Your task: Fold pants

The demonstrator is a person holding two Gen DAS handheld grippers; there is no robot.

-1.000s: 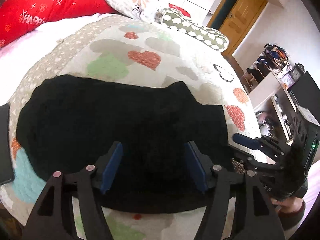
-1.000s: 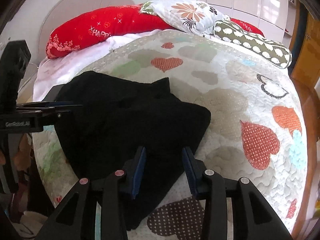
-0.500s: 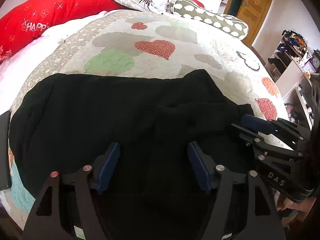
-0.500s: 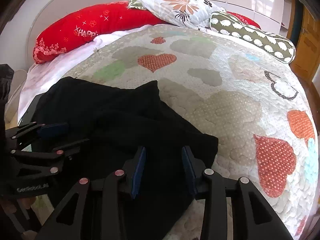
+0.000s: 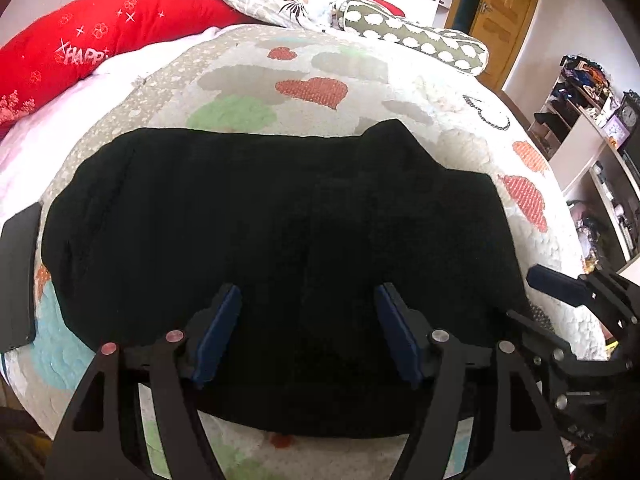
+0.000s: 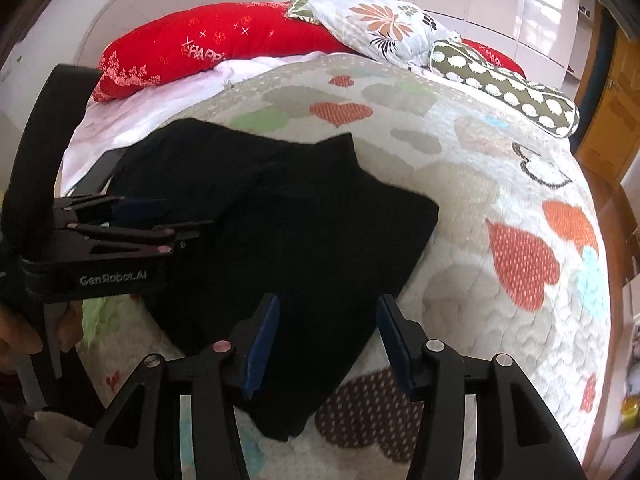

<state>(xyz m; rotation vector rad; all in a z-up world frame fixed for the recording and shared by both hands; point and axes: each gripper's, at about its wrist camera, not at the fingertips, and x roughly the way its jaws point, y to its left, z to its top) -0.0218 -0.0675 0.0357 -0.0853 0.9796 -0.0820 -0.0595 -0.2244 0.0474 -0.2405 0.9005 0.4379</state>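
Black pants (image 5: 280, 220) lie folded into a wide bundle on the heart-patterned quilt (image 5: 304, 80); they also show in the right wrist view (image 6: 304, 232). My left gripper (image 5: 308, 332) is open and empty, its blue pads (image 5: 218, 334) hovering over the pants' near edge. My right gripper (image 6: 326, 344) is open and empty above the pants' near right corner. The right gripper shows at the right edge of the left wrist view (image 5: 560, 292), beside the pants. The left gripper shows at the left of the right wrist view (image 6: 136, 220), over the pants.
A red pillow (image 6: 208, 48), a floral pillow (image 6: 384, 24) and a green dotted bolster (image 6: 504, 84) lie at the head of the bed. A dark flat object (image 5: 16, 276) sits at the bed's left edge. Shelves (image 5: 588, 120) and a wooden door (image 5: 508, 12) stand to the right.
Both grippers have pulled back and up from the pants. The right gripper's jaws have opened wider. The pants lie as before.
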